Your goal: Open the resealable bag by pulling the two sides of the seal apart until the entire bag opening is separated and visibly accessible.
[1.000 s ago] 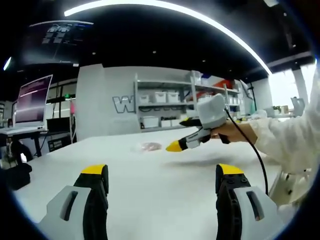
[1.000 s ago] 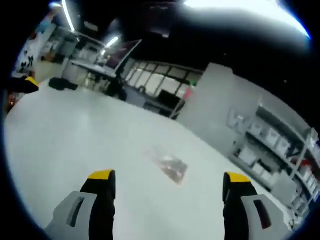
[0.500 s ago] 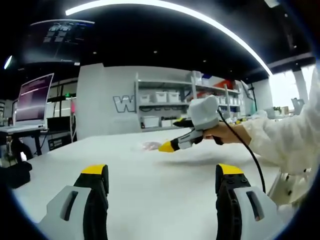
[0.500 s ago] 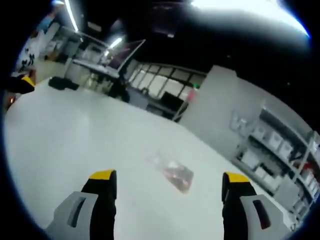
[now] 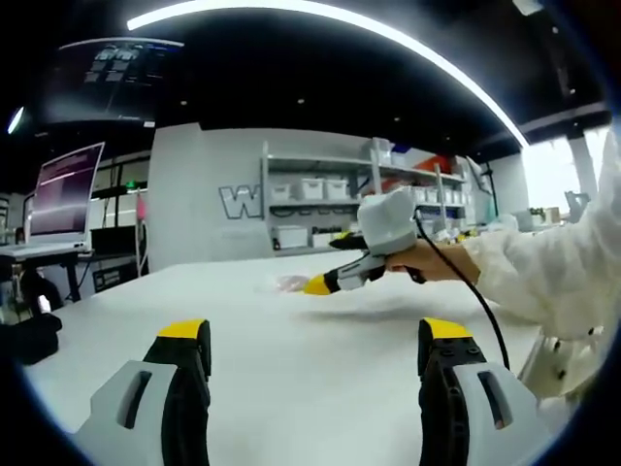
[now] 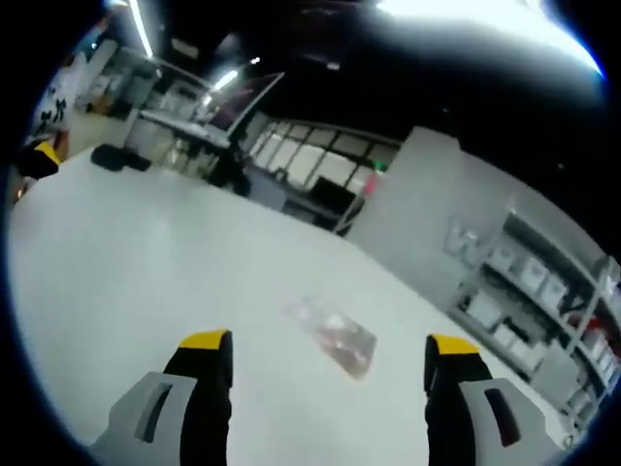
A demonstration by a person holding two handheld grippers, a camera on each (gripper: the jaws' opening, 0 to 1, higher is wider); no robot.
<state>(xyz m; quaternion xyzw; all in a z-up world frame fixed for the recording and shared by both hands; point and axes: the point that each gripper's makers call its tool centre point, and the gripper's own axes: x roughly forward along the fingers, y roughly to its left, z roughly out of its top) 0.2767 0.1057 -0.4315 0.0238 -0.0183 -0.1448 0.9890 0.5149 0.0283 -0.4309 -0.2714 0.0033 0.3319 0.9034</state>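
Zero progress: resealable bag [image 6: 332,336] flat on white table [image 6: 126,262], seal untouched, lying ahead at 12 o'clock between right gripper [image 6: 328,355] jaws, no contact; both tongs released, left gripper [image 5: 317,348] spread, holding nothing; left: grab both seal sides, pull apart

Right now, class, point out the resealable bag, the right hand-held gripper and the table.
resealable bag [image 6: 335,335], right gripper view, on its clear middle.
right hand-held gripper [image 5: 318,284], left gripper view, at its yellow tips.
table [image 6: 116,252], right gripper view, on bare white top.
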